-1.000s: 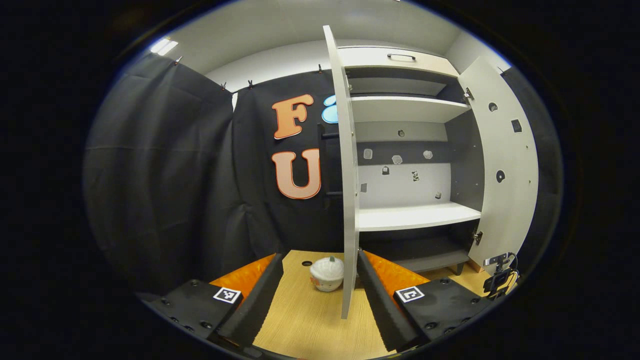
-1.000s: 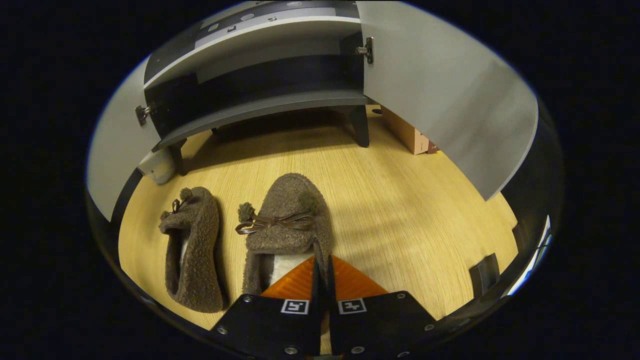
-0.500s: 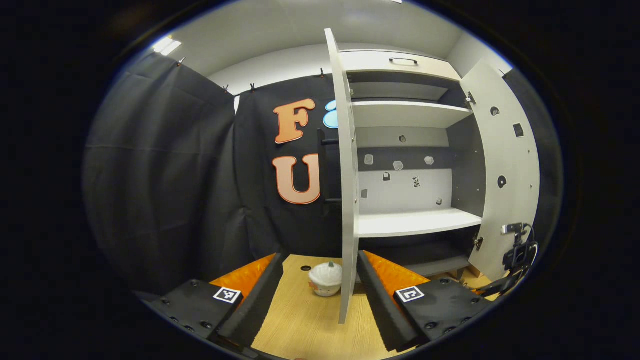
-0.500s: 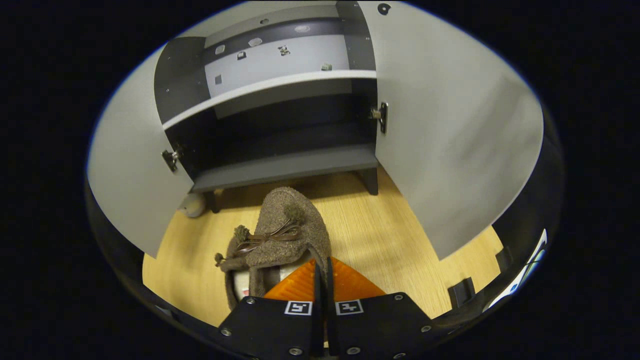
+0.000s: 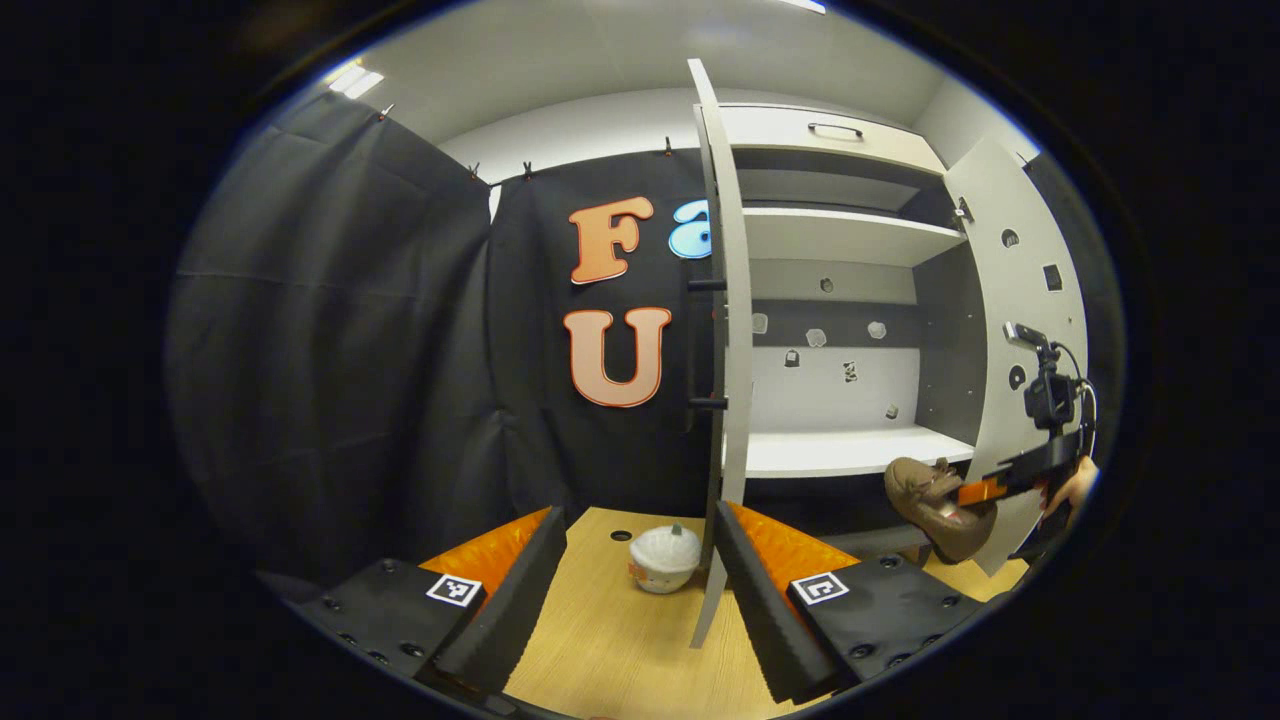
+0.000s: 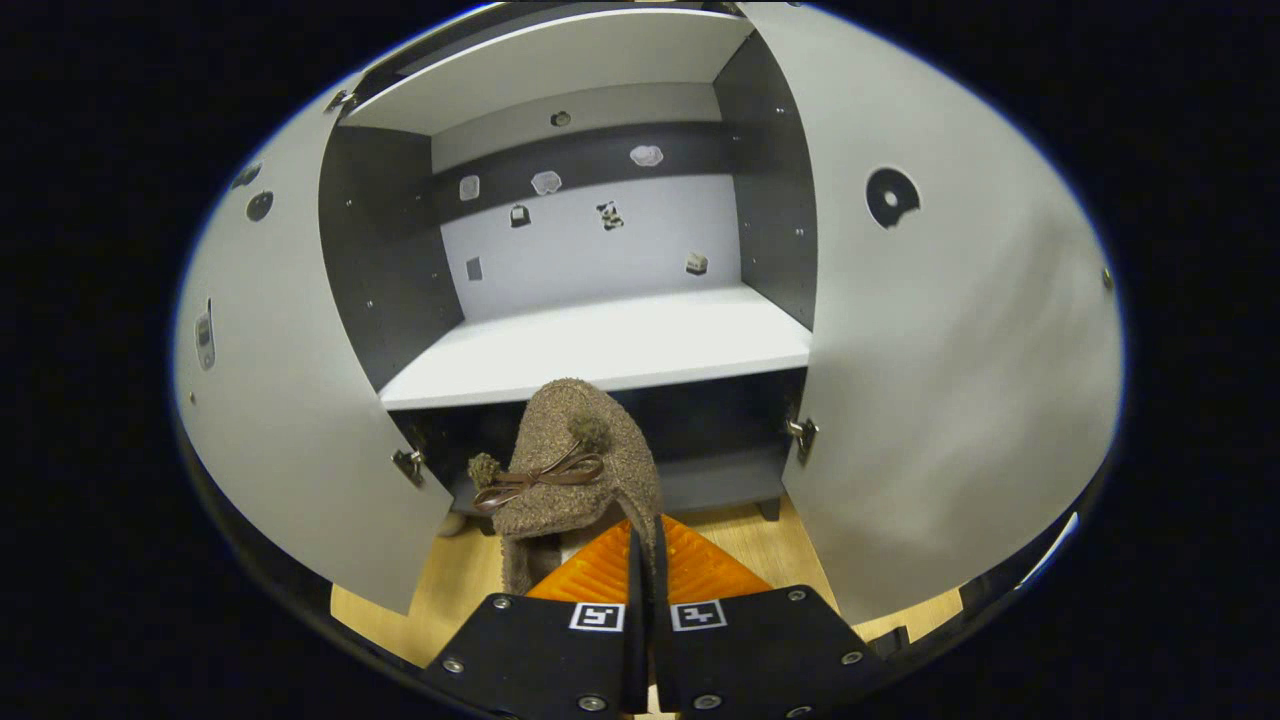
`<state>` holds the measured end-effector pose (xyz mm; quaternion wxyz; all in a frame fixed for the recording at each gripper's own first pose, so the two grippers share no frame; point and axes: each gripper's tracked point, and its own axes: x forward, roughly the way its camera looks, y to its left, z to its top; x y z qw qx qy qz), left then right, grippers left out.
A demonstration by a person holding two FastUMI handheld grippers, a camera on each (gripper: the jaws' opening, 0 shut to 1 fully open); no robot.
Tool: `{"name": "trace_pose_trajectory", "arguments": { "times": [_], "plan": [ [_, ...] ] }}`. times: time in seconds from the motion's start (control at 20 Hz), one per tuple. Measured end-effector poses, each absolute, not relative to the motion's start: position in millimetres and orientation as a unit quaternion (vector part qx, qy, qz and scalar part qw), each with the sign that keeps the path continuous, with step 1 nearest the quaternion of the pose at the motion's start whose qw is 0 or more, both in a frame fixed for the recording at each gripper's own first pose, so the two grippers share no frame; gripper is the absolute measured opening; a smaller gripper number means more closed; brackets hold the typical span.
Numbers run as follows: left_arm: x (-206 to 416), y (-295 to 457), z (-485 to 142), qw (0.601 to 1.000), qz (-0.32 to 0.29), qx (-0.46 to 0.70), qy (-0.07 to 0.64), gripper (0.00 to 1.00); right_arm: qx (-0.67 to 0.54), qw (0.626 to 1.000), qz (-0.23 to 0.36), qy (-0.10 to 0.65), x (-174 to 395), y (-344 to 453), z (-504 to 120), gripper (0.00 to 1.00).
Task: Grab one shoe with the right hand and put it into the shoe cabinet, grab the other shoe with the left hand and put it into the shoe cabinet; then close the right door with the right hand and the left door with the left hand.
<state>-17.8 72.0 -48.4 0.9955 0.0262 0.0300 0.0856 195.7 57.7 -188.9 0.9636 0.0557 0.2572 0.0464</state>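
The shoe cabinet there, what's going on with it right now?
A person is loading the cabinet, whose two doors are open. The right hand-held gripper is shut on a brown fuzzy shoe, held up in front of the cabinet near the white shelf, not yet set down. The left hand-held gripper is open and holds nothing, low over the floor beside the left door.

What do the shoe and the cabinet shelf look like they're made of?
The shoe: fuzzy brown fleece-like fabric, judging by its nubby pile, with a smooth, perhaps leather, bow. The shelf: probably laminated board, flat, matte and white with a crisp edge.
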Motion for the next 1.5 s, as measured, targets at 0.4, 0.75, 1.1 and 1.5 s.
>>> {"name": "trace_pose_trajectory", "arguments": {
  "times": [0.4, 0.75, 1.1, 1.5],
  "plan": [
    [-19, 115, -41, 0.992, 0.116, 0.031, 0.025, 0.97, 0.076, 0.975, 0.038, 0.204, 290, 83, -100, 0.02],
    [-14, 123, -50, 0.991, 0.125, 0.023, 0.036, 0.96, 0.105, 0.972, 0.000, 0.210, 390, 86, -102, 0.02],
    [-5, 121, -53, 0.992, 0.116, 0.024, 0.045, 0.99, 0.102, 0.968, -0.023, 0.228, 437, 70, -135, 0.07],
    [5, 96, -48, 0.995, 0.094, 0.017, 0.042, 0.96, 0.083, 0.986, 0.008, 0.147, 384, 70, -70, 0.45]
  ]
}}
